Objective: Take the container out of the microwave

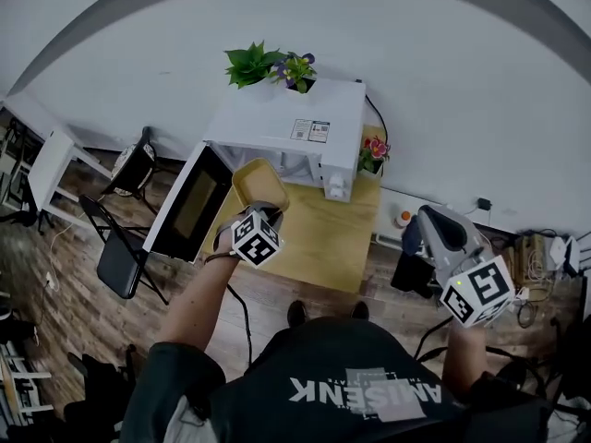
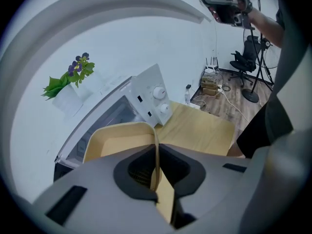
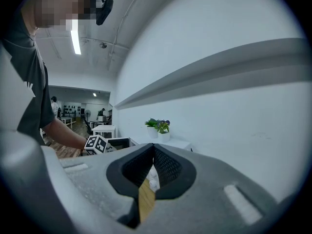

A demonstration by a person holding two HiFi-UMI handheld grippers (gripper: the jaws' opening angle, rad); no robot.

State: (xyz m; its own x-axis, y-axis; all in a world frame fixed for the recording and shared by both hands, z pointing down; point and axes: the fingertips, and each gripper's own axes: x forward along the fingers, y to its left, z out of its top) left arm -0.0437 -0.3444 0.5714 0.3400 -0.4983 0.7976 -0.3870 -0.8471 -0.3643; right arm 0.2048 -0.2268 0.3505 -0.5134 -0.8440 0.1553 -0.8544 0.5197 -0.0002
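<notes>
Head view, looking steeply down: a white microwave (image 1: 291,127) stands on a wooden table (image 1: 332,243), its door (image 1: 189,206) swung open to the left. The yellow container (image 1: 259,183) hangs just in front of the oven's opening, between door and front, and looks clear of the cavity. The left gripper (image 1: 262,210) has its jaws nearly closed, pinching the container's near rim, so the container reaches away from the gripper toward the oven, its long axis along that line. Bare tabletop lies just to the right, the likely place to set it down. In the right gripper view, the right gripper (image 3: 152,162) has its jaws together, holding nothing; it is well off to the right, far from the container.
</notes>
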